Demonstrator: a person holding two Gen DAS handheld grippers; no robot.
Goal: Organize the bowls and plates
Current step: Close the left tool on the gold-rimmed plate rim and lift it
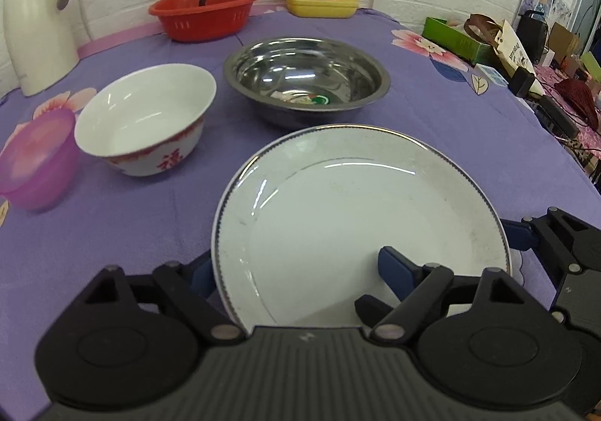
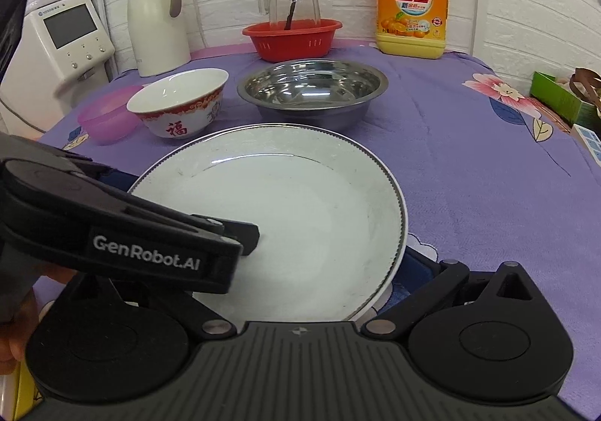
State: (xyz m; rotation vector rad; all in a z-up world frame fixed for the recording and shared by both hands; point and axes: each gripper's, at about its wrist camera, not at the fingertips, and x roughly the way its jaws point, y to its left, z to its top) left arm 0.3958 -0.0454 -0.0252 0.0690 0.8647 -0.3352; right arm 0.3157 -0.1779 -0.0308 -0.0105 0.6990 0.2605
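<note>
Item nearest my lens: the white plate [image 1: 349, 218], flat on the purple-clothed surface [image 1: 469, 127], its near rim running under both sets of tongs. Left tongs [image 1: 296, 267]: they straddle the plate's left rim, one blue finger [image 1: 394, 268] over the inner face, the other outside and below the edge; I see no pad pressing the china yet, so I log them as released, with the rim between. Right tongs [image 2: 375, 270]: one finger shows just outside the plate's right rim, the other is hidden behind the left tool; I cannot tell their state. Bearing: the plate lies dead ahead of both, round, so no long axis; the left tongs are already on the rim, the right ones just beside it. Beyond, well apart from the plate: the red-patterned white bowl [image 1: 144, 120] to the left, the steel bowl [image 1: 306, 81] straight behind, the pink bowl [image 1: 35, 158] furthest left. I judge the grip on the rim comes next.
</note>
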